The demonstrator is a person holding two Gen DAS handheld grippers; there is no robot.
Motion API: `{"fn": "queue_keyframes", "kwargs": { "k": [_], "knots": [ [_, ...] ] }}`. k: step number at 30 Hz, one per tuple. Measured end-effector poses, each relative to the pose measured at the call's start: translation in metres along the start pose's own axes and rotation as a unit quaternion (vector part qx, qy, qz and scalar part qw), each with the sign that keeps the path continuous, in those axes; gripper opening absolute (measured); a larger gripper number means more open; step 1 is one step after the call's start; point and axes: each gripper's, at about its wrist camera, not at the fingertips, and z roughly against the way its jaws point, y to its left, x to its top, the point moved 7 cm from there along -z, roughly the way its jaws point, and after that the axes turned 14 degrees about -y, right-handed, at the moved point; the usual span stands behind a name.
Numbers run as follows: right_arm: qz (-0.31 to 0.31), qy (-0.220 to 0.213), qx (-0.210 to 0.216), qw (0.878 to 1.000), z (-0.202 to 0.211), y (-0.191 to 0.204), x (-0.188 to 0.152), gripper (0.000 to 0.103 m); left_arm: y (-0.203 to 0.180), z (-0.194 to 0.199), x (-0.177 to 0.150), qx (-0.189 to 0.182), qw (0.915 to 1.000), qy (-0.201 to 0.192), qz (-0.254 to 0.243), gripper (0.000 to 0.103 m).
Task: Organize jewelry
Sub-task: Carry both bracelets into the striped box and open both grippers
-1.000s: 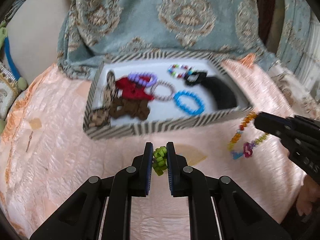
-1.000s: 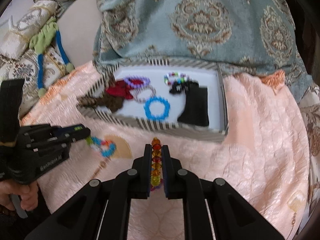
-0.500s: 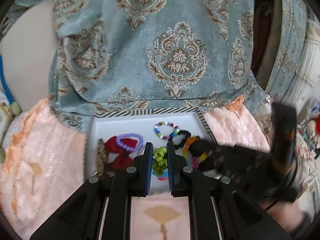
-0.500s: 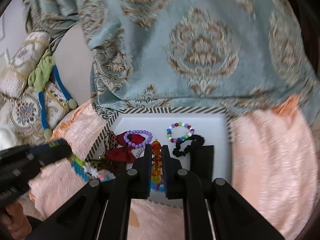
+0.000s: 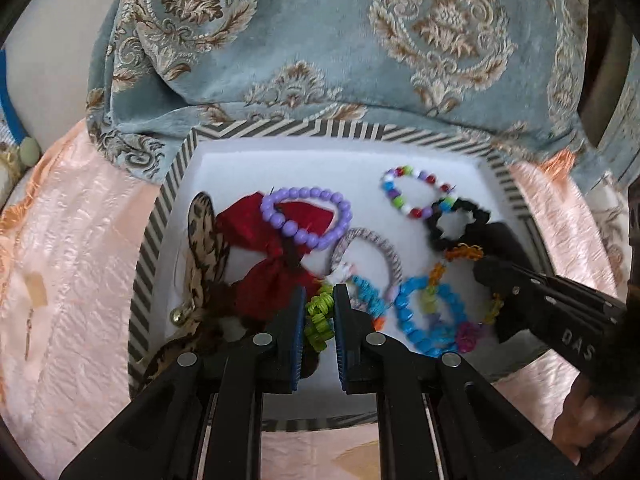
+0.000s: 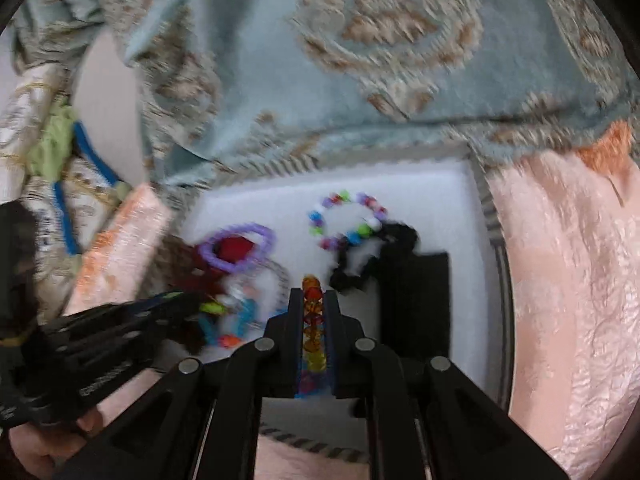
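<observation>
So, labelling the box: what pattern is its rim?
Black-and-white diagonal stripes on the box rim, clearest in the left wrist view.

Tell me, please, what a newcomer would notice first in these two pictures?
Probably the striped-rimmed white tray, crowded with bright jewelry, such as a purple bead bracelet lying on a red fabric bow at its left. Next, both claws over it: the left claw is shut on a lime-green looped band, and the right claw is shut on an orange-and-yellow bead strand. Behind hangs a blue damask cloth.
</observation>
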Motion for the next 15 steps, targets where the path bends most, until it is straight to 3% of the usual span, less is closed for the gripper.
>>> {"fn": "queue_keyframes", "kwargs": {
  "k": [5, 6, 7, 9, 15],
  "knots": [
    [-0.009, 0.009, -0.011, 1.000, -0.004, -0.010, -0.009, 0.010, 0.000, -0.001, -0.007, 0.029, 0.9991, 0.001, -0.033, 0.000],
    [-0.010, 0.008, -0.010, 1.000, -0.002, -0.010, -0.009, 0.014, 0.000, -0.001, -0.007, 0.033, 0.9988, 0.003, -0.037, 0.000],
    [-0.011, 0.005, -0.011, 1.000, 0.000, -0.010, -0.008, 0.022, 0.000, -0.001, -0.008, 0.039, 0.9983, 0.005, -0.043, 0.005],
    [-0.010, -0.007, -0.014, 1.000, 0.008, -0.010, -0.004, 0.027, 0.000, -0.001, -0.011, 0.052, 0.9973, 0.002, -0.052, 0.015],
    [-0.005, -0.021, -0.018, 1.000, 0.033, -0.007, 0.002, 0.028, 0.002, 0.002, -0.011, 0.080, 0.9946, -0.013, -0.065, 0.024]
  ]
}}
